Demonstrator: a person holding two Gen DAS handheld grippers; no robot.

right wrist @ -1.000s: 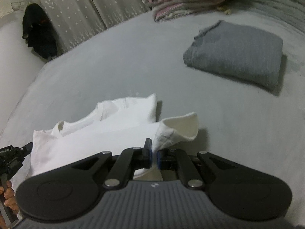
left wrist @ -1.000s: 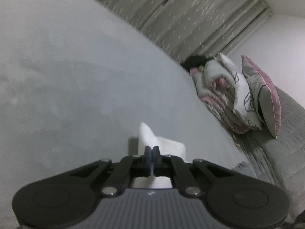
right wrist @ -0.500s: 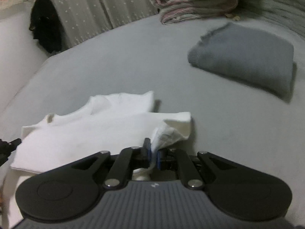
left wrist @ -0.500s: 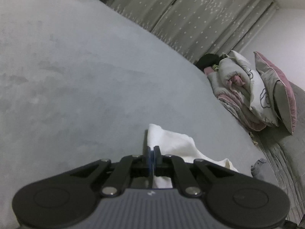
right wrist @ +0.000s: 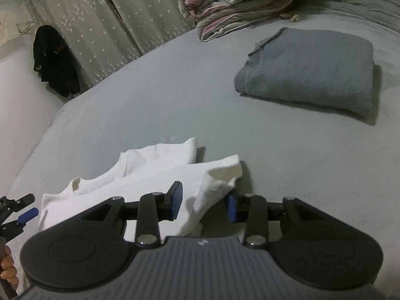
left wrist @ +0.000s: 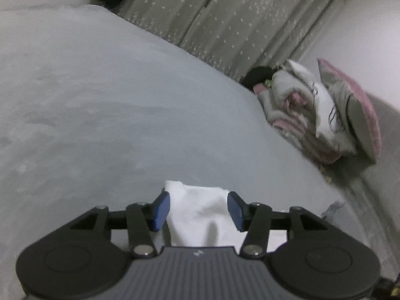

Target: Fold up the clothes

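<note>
White shirt [right wrist: 150, 172] on grey bed [right wrist: 275, 145], half folded, at 6 o'clock in the right wrist view. Right tool [right wrist: 203, 203] opening, pads apart, a sleeve corner loose between them, not pinched. Left tool [left wrist: 197, 211] opening too, blue pads clear of the white cloth [left wrist: 200, 215] lying between. Same left tool at 9 o'clock in the right wrist view. Folded grey sweater [right wrist: 310, 70] at 2 o'clock, well apart from shirt. Bedding pile [right wrist: 235, 12] at 12 o'clock.
</note>
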